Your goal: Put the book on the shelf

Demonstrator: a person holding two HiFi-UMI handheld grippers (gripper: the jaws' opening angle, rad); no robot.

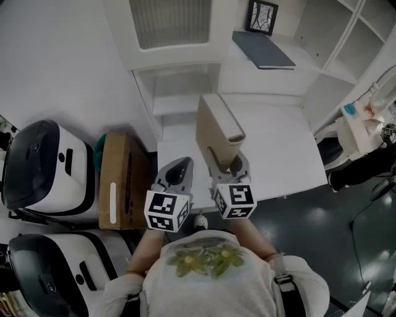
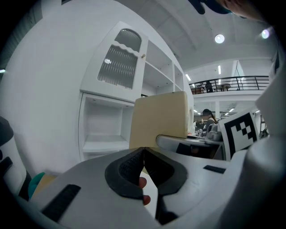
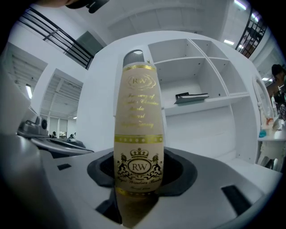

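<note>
A thick cream-coloured book (image 1: 216, 130) stands upright over the white desk, its gold-lettered spine (image 3: 137, 134) facing the right gripper's camera. My right gripper (image 1: 230, 166) is shut on the book's lower end. My left gripper (image 1: 180, 168) hovers just left of it, shut with nothing between its dark pads (image 2: 134, 166); the book's cover (image 2: 160, 117) shows beyond them. The white shelf unit (image 1: 185, 74) rises behind the desk, with open compartments (image 3: 196, 80) on the right.
A dark flat book (image 1: 264, 50) lies on a shelf board (image 1: 309, 62), next to a small framed picture (image 1: 262, 16). A brown cardboard box (image 1: 117, 179) stands left of the desk (image 1: 291, 155). Two white-and-black machines (image 1: 43, 167) sit on the floor at far left.
</note>
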